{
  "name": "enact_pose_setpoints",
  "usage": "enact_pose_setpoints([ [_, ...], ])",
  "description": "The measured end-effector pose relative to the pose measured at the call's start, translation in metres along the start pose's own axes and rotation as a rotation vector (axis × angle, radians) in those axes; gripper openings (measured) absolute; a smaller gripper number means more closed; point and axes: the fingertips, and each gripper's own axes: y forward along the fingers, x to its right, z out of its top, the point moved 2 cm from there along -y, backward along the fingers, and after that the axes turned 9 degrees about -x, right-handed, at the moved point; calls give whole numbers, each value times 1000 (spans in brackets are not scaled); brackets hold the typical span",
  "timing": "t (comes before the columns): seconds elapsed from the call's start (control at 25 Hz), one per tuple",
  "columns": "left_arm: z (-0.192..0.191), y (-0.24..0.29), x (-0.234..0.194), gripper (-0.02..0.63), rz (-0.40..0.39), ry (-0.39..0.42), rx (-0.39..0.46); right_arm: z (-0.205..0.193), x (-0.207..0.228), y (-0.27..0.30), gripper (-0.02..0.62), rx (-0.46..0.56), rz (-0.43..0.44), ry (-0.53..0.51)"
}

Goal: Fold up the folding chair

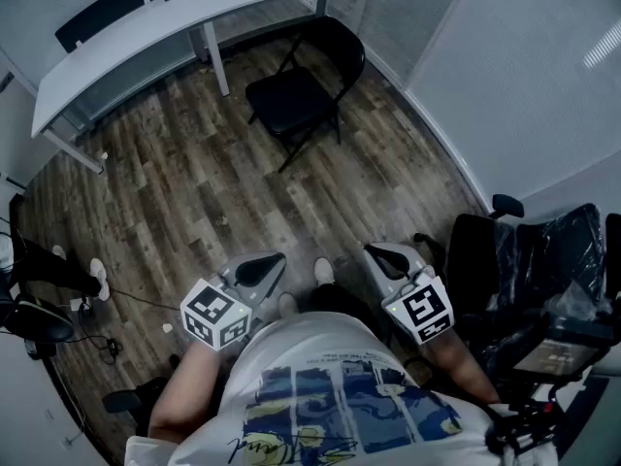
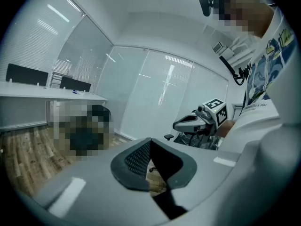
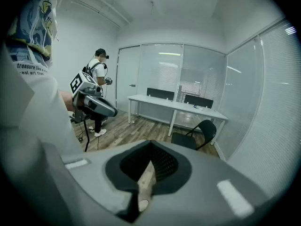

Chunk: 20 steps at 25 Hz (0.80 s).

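The black folding chair (image 1: 301, 85) stands unfolded on the wood floor at the far side of the room, beside the white desk (image 1: 194, 8). The right gripper view shows the chair (image 3: 196, 134) to the right of centre. In the left gripper view a mosaic patch covers it. My left gripper (image 1: 260, 267) and right gripper (image 1: 386, 257) are held close to my body, side by side, far from the chair. Both are shut with nothing between their jaws. Each gripper view shows the other gripper: the right gripper (image 2: 197, 121) and the left gripper (image 3: 94, 105).
Black office chairs wrapped in plastic (image 1: 543, 260) stand at the right near the glass wall. Another person (image 3: 99, 79) stands at the left by cables and stands (image 1: 29, 318). The desk (image 3: 178, 105) runs along the far windows.
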Motion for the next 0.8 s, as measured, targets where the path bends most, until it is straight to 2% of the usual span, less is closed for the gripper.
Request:
enact_pose_setpoints([
  [0.44, 0, 6, -5, 6, -14, -16, -4, -4, -2, 1, 2, -17, 1, 22],
  [0.8, 2, 2, -15, 6, 8, -27, 16, 2, -1, 7, 3, -10, 32, 70],
])
